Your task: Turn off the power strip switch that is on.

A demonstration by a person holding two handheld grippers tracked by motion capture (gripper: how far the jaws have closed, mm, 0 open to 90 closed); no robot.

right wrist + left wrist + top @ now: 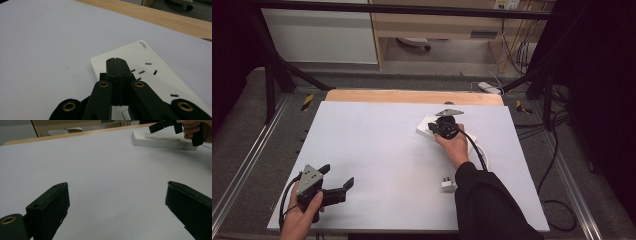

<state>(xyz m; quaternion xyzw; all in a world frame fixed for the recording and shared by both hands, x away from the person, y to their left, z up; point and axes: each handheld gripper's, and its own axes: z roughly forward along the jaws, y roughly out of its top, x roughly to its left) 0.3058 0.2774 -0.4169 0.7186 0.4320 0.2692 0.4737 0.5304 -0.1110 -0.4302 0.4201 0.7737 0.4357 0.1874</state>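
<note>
The right tool is over the near end of a white power strip on the worktop. Its two black jaws are clenched tight together, with nothing between them. In the right gripper view the closed tip sits above the strip, close to the first group of slots. I cannot tell if the tip touches the strip or just hangs over it.

The power strip lies on the far right part of the worktop. Its long side runs at a slant, from the far left end down toward the person's right hand. More slots go on along that line, away from the tool tip.

A small white plug lies on the worktop near the person's right sleeve, well apart from the strip. It is closer to the right hand than to the left.

The left tool is at the near left corner of the worktop, far from the strip. Its jaws are wide apart and hold nothing. In the left gripper view the strip shows far off at the top right.

The right hand is much the nearer one, so I think it does the next bit, perhaps pushing the strip or going back for the plug.
</note>
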